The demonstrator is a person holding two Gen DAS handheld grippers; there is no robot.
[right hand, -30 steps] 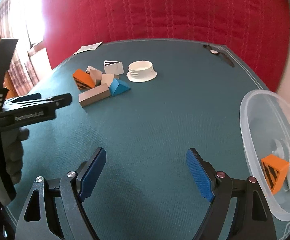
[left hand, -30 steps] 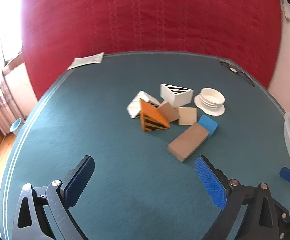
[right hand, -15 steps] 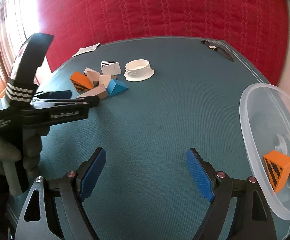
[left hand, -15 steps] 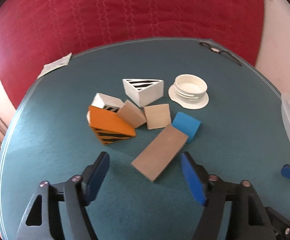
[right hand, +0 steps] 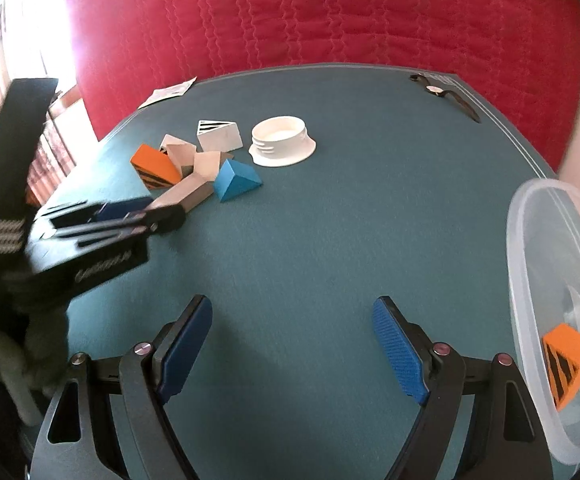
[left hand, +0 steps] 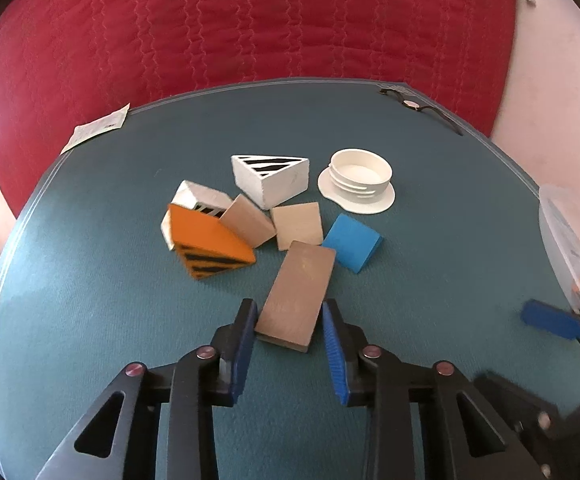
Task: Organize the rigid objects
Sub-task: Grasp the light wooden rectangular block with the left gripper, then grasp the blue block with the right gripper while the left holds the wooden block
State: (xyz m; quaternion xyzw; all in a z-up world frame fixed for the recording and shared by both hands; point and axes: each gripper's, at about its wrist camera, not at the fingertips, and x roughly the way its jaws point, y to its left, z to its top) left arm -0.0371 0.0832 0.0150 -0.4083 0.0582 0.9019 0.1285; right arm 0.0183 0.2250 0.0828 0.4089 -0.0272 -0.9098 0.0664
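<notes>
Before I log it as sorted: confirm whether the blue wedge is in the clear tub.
No, the blue wedge lies on the table beside the other blocks, far from the clear tub.

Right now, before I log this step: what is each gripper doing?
Left gripper: jaws have just been closing, now shut on the long brown block.
Right gripper: open, holding nothing, above bare teal table.

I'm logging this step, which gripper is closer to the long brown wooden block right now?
Left. The left gripper has its jaws on either side of the long brown wooden block, having just been closing on it. The right gripper sits open over bare table, well away from the block.
</notes>
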